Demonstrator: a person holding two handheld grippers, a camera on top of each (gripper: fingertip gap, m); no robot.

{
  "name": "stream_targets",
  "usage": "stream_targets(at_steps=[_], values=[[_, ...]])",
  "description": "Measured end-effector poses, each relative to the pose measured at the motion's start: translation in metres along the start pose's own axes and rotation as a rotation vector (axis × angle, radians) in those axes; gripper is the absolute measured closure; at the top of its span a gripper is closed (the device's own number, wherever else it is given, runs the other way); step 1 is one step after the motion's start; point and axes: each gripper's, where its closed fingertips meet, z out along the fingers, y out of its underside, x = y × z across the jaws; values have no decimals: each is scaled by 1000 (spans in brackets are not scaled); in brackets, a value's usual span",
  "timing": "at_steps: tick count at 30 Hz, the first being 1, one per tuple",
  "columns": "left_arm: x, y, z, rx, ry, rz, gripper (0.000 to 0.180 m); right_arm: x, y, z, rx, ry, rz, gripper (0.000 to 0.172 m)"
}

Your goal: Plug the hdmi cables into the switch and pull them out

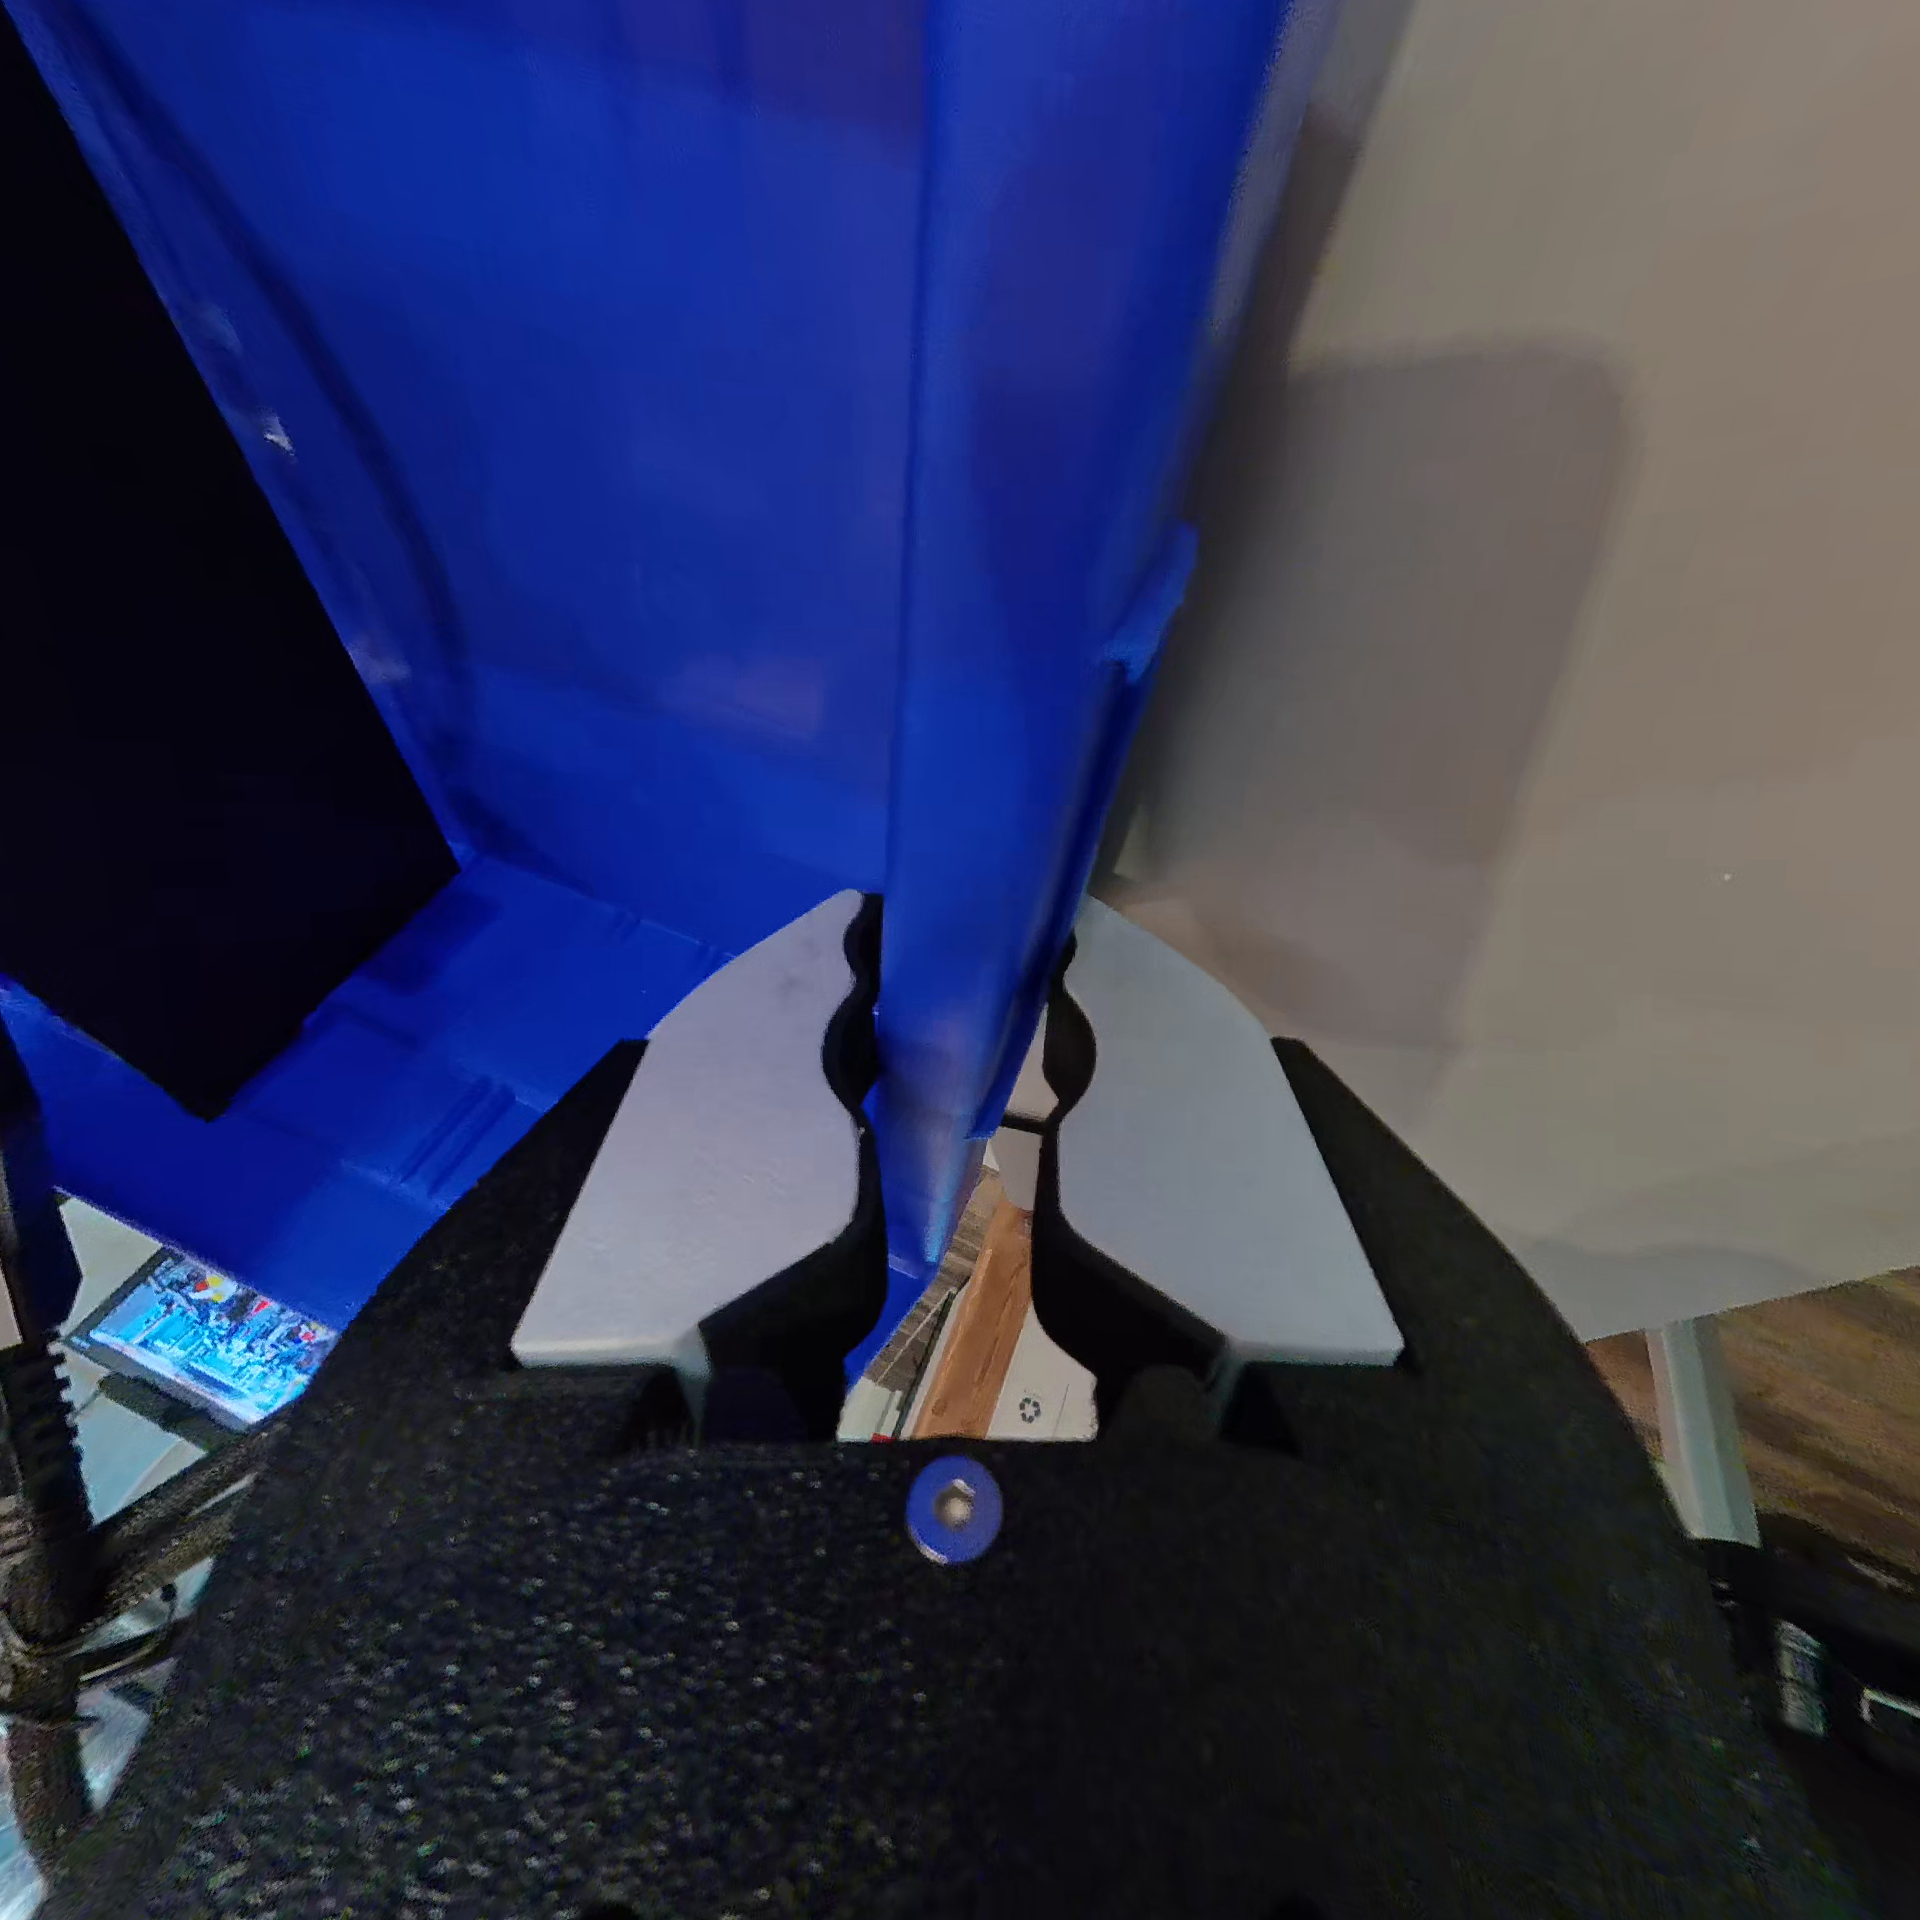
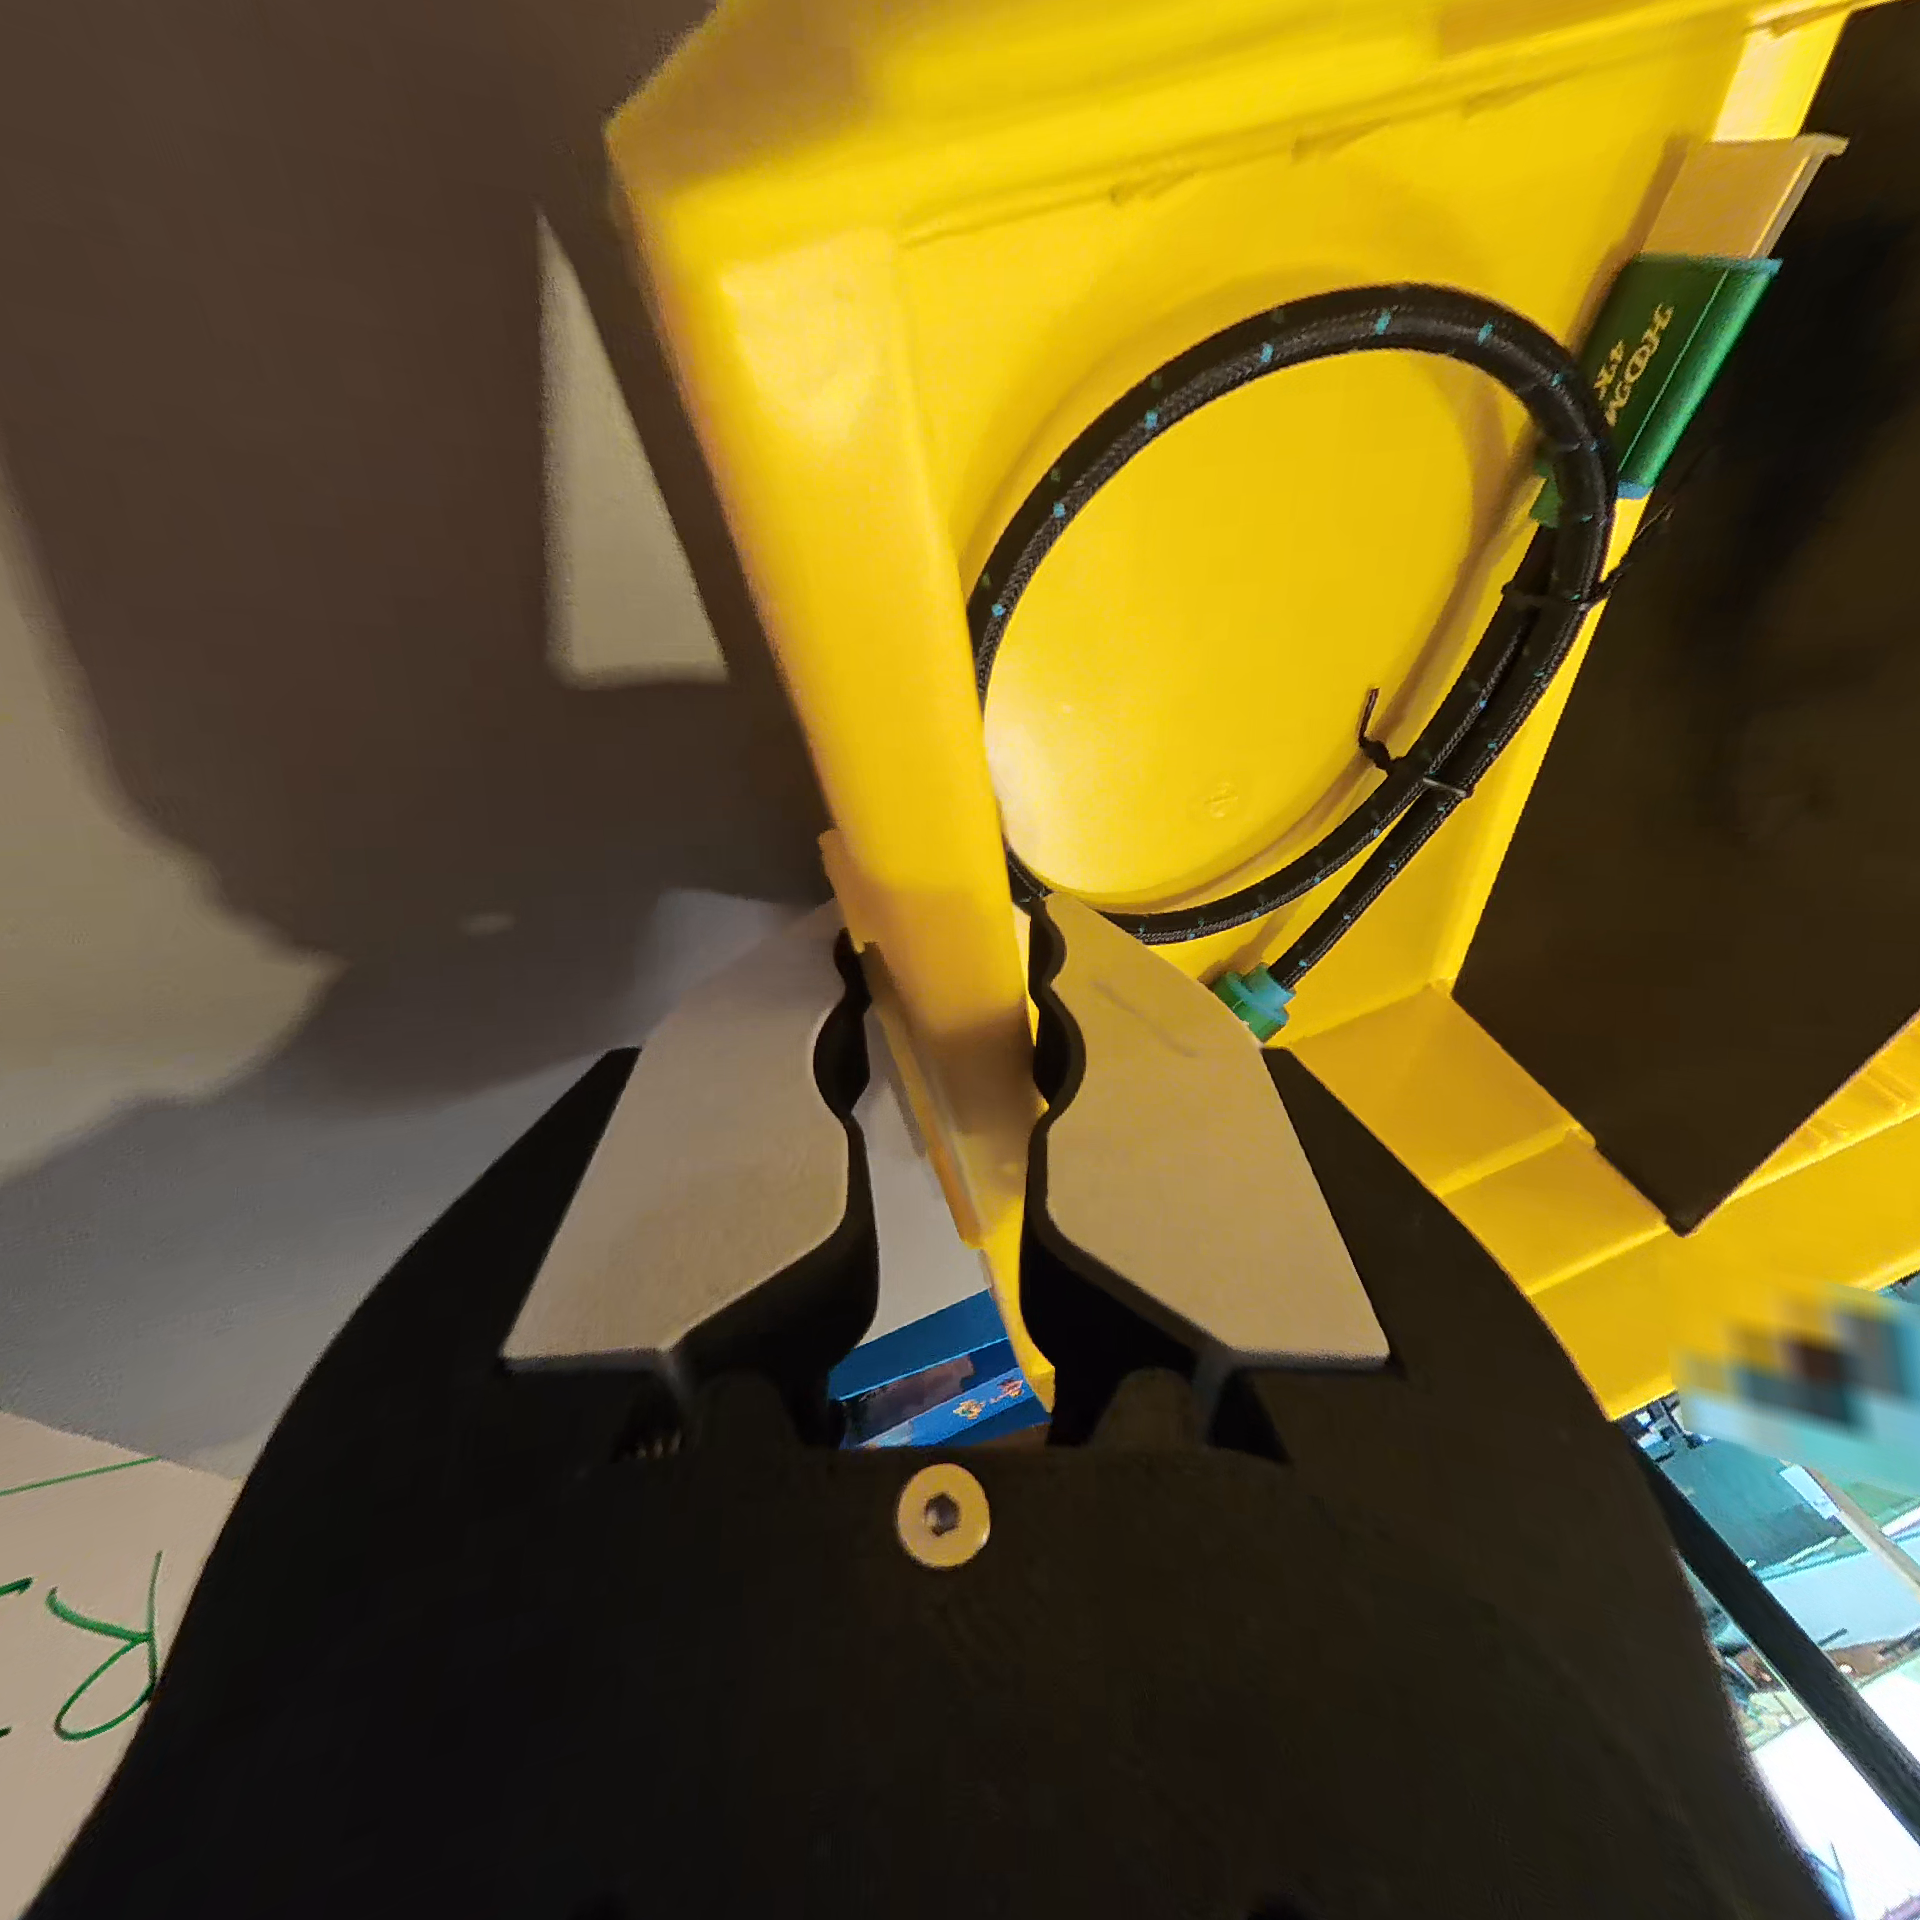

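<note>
In the left wrist view my left gripper (image 1: pixel 961 1023) is shut on the rim wall of a blue plastic bin (image 1: pixel 644 499); both pads press on the rim from either side. The bin is tipped toward the camera, and a black box (image 1: pixel 177 675) sits inside it at the left. In the right wrist view my right gripper (image 2: pixel 951 1039) is shut on the rim wall of a yellow plastic bin (image 2: pixel 1226 644). Inside the yellow bin lie a coiled black braided cable (image 2: pixel 1340 343) with green plugs, a small green box (image 2: pixel 1662 374) and a black box (image 2: pixel 1745 790).
A pale wall (image 1: pixel 1558 520) with shadows stands behind the blue bin. Wood flooring (image 1: pixel 1808 1403) and a small colourful box (image 1: pixel 208 1340) show below. In the right view a white sheet with green marks (image 2: pixel 73 1621) lies at the lower left, and a blue box (image 2: pixel 925 1382) shows between the fingers. My hands' fingertips stand some 95 cm from each other.
</note>
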Motion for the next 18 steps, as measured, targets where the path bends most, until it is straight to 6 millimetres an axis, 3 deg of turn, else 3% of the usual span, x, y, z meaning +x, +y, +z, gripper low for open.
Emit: stream_targets(at_steps=[5,7,10,13,15,18], values=[[1,-1,-3,54,-26,-85,149,-1,4,-3,-5,34,0,143],[0,2,-9,59,-40,-124,138,-1,7,-11,1,47,19,139],[5,5,-34,91,6,-209,129,-2,19,-32,-2,71,68,137],[7,2,-74,167,41,-256,125,-12,32,-54,-15,70,65,137],[-6,-7,-105,285,3,-318,126,-25,23,-64,22,53,47,138],[-49,-16,-141,450,-145,-441,125,-47,-25,-74,133,30,-2,139]])
